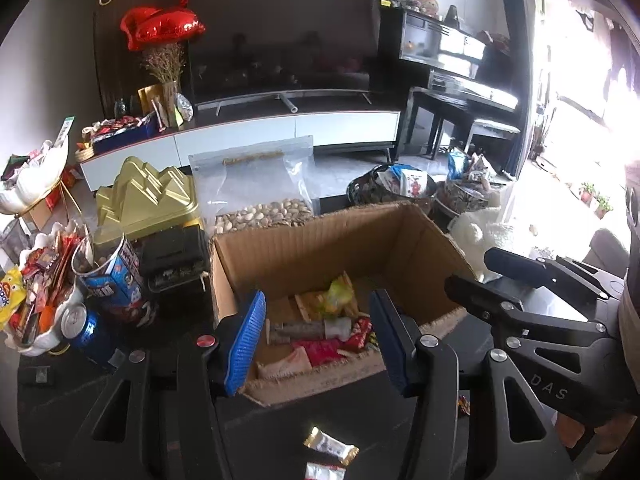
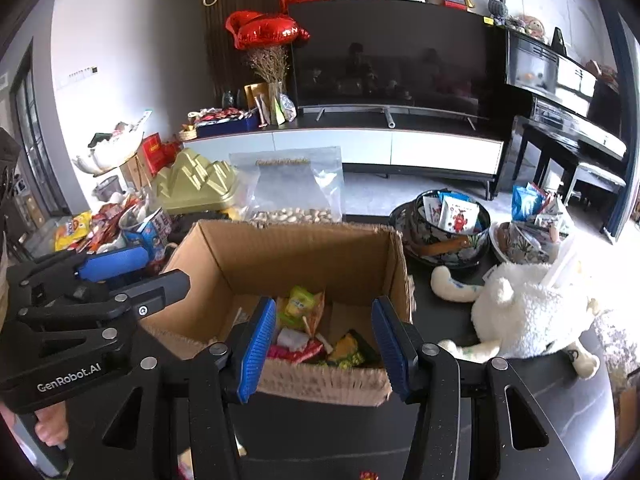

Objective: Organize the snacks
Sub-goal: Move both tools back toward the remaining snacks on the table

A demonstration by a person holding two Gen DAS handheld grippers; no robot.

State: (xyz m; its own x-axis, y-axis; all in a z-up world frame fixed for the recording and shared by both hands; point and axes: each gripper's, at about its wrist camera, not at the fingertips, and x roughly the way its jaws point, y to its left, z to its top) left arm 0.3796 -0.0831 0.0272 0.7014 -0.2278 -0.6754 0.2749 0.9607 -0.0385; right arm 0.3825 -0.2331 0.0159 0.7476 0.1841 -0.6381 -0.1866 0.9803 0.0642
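Two grippers hung over one open cardboard box (image 1: 320, 236) on a dark, glossy table (image 2: 520, 420). Box: brown corrugated walls, flaps up, near edge ragged and fuzzy. Behind it, a wide black TV (image 1: 280, 40) on a low white cabinet (image 1: 280, 132), both smooth-faced.

Right of the box lay a white plush toy (image 2: 528, 312), woolly and rounded, beside a dark patterned bowl (image 2: 476, 246) holding flat packets. Behind the box stood a clear zip bag (image 1: 256, 184) with pistachios pooled at its bottom, and left of that a gold tin (image 1: 148, 196), its lid moulded in stepped peaks. Farther left: a blue carton (image 1: 116, 276), open at the top, and a blue can (image 1: 86, 330) lying on its side.

Left gripper (image 1: 318, 342): black frame, ribbed blue pads (image 1: 246, 344), jaws parted, nothing between them, poised above the box's near edge. Right gripper (image 2: 324, 346): same build, jaws likewise parted and empty, also above the near edge.

Snacks (image 1: 320, 332) sat loose on the box floor: crinkled foil and plastic wrappers in red, yellow-green and grey, overlapping. One small gold-ended wrapper (image 1: 330, 446) lay on the table outside the box, just before the left gripper.
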